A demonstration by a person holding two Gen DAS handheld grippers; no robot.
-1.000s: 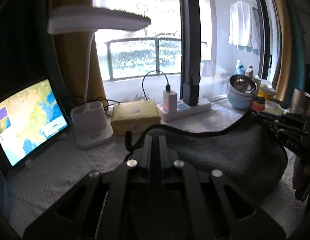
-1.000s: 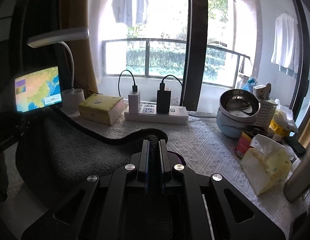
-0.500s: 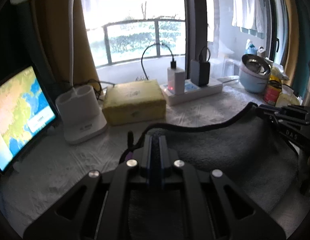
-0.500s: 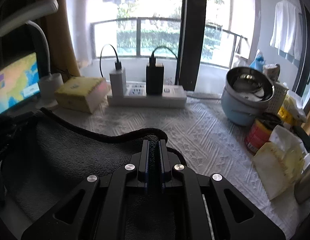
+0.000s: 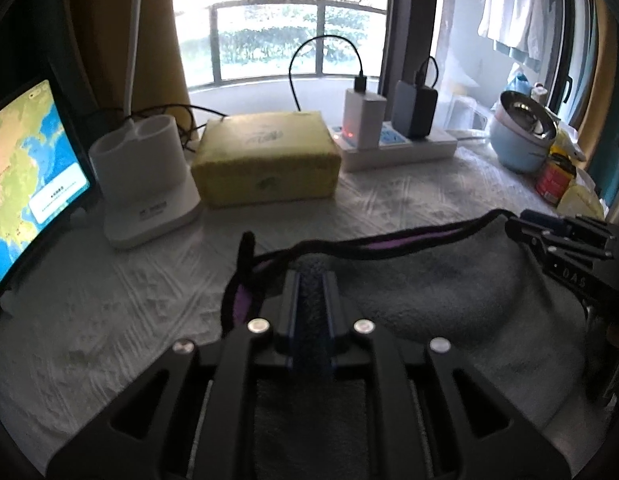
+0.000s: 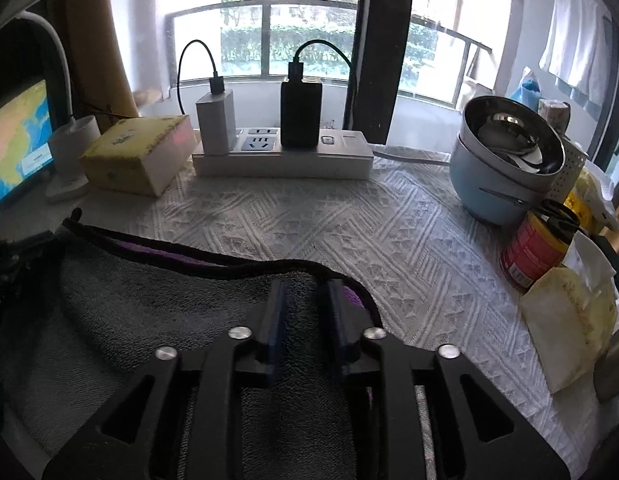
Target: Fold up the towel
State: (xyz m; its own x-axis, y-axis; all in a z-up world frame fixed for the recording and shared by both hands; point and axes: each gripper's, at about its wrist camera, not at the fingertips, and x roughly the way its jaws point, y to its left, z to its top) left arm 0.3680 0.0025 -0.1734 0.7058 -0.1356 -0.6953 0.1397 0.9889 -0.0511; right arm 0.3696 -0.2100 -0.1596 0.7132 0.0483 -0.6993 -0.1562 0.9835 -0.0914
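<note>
Towel (image 5: 449, 280): grey, black-edged with a purple underside showing, doubled over on the white textured tablecloth (image 6: 349, 232) in front of you. Your left gripper (image 5: 311, 280): clamped on the towel's near-left edge. Your right gripper (image 6: 305, 296): fingers parted, towel lying between them, not pinched. Beyond: yellow tissue box (image 5: 265, 156), power strip (image 6: 285, 156), blue pot (image 6: 501, 168), red can (image 6: 533, 248).

Ahead of the claw, a large window (image 6: 269, 40) with a dark vertical frame post (image 6: 383, 48) lets in bright daylight over a balcony railing (image 5: 293, 8) and green hedge. An ochre curtain (image 5: 121, 32) hangs ahead-left. A white embossed tablecloth (image 6: 349, 232) covers the table below.
</note>
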